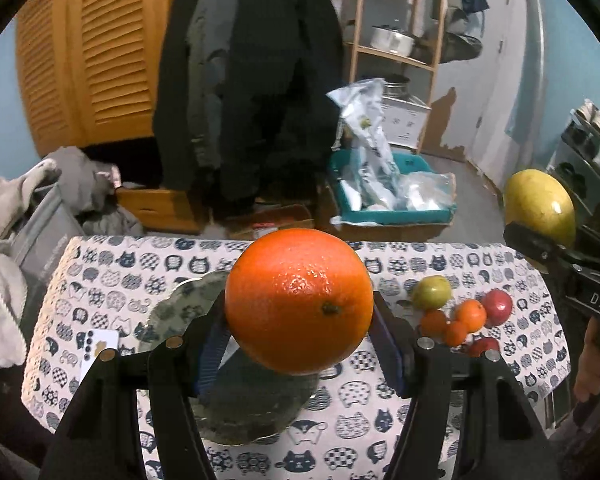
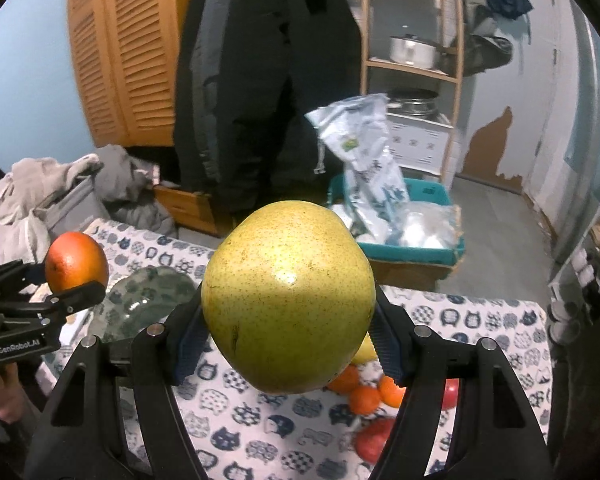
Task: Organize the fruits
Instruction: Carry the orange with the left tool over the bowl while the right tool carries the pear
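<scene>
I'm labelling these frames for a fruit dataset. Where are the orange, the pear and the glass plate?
orange (image 1: 299, 300), left wrist view, middle of its peel.
pear (image 2: 288, 296), right wrist view, middle of its speckled skin.
glass plate (image 2: 148, 300), right wrist view, bare inner surface.

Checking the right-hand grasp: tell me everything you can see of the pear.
The pear is large, yellow-green, finely speckled brown, with a glossy highlight and a small dark mark low on its skin. It hangs above the cat-print tablecloth, clamped at both sides between the right gripper jaws' blue pads, touching nothing else.
</scene>
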The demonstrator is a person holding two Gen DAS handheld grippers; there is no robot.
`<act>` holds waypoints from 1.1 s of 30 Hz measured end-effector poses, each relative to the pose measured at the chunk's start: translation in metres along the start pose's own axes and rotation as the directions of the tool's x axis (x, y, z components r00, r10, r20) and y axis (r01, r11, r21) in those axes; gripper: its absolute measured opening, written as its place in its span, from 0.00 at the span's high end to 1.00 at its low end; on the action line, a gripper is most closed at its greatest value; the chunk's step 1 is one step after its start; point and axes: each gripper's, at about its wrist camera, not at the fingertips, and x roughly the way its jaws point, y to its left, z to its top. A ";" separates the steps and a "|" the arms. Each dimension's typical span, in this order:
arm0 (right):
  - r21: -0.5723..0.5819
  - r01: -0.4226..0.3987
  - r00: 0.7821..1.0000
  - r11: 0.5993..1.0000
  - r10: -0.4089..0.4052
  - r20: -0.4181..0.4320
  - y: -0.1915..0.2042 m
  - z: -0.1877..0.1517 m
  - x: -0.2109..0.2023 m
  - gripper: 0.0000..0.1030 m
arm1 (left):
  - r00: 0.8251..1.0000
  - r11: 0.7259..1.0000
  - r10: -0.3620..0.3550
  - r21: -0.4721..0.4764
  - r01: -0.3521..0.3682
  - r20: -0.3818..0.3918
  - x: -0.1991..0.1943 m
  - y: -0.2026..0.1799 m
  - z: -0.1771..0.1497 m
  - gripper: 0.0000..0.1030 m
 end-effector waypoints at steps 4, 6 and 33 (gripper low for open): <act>-0.018 -0.031 0.999 0.999 0.031 -0.013 0.018 0.007 0.013 0.31 | 0.999 0.999 0.033 -0.025 -0.033 -0.015 0.005 0.020 -0.004 0.35; -0.026 -0.048 0.999 0.998 0.048 -0.022 0.029 0.010 0.020 0.31 | 0.999 0.998 0.045 -0.035 -0.046 -0.024 0.008 0.029 -0.007 0.35; -0.070 -0.216 0.960 0.974 0.199 -0.196 0.140 0.008 0.132 0.31 | 0.952 0.977 0.099 -0.153 -0.148 -0.288 0.106 0.118 -0.062 0.35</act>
